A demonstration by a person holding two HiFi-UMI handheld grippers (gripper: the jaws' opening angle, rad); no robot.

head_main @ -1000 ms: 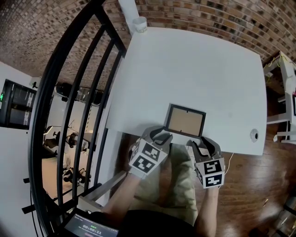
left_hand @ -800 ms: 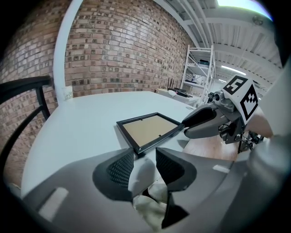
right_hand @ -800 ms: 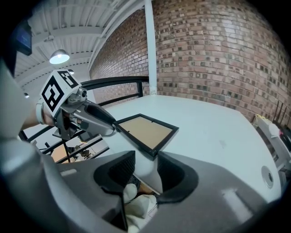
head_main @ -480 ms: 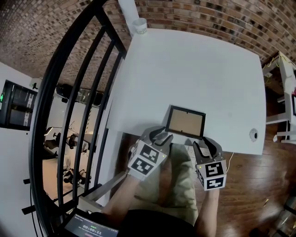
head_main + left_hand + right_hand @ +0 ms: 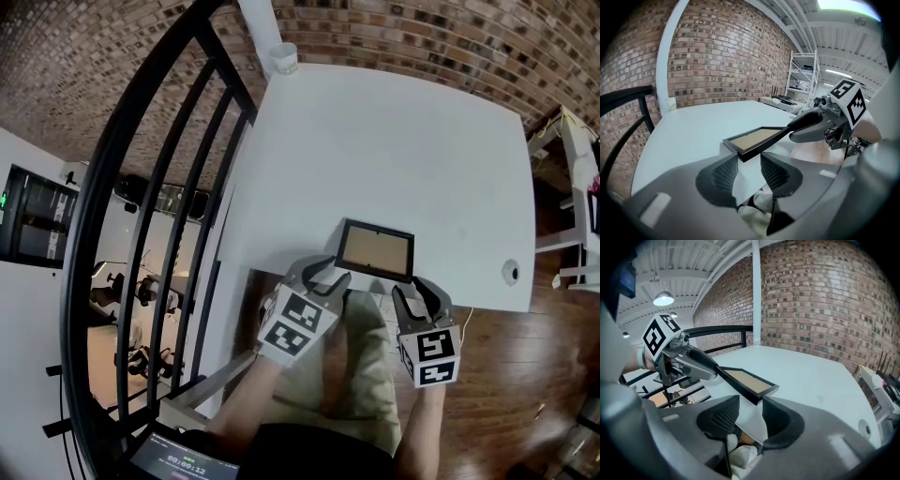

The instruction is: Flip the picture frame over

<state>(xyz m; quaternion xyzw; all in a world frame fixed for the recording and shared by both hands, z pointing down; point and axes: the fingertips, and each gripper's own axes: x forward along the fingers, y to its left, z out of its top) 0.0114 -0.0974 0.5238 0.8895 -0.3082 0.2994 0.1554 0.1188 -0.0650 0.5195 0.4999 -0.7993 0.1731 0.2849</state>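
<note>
The picture frame [image 5: 375,249] has a black border around a brown panel that faces up. It sits at the near edge of the white table [image 5: 394,141], with its near edge raised off the top. My left gripper [image 5: 330,274] holds the frame's near left corner [image 5: 757,137] between its jaw tips [image 5: 749,161]. My right gripper [image 5: 413,287] holds the near right corner [image 5: 746,379] the same way [image 5: 751,404]. Each gripper also shows in the other's view: the right gripper [image 5: 806,129] and the left gripper [image 5: 701,364].
A white cup [image 5: 284,49] stands at the table's far left corner beside a white pillar. A black railing [image 5: 141,187] runs along the left. A round cable hole [image 5: 511,272] is near the table's right front corner. White shelving [image 5: 577,141] stands at the right, a brick wall behind.
Both grippers have risen slightly, taking the frame's near edge up with them. The jaws keep the same spread.
</note>
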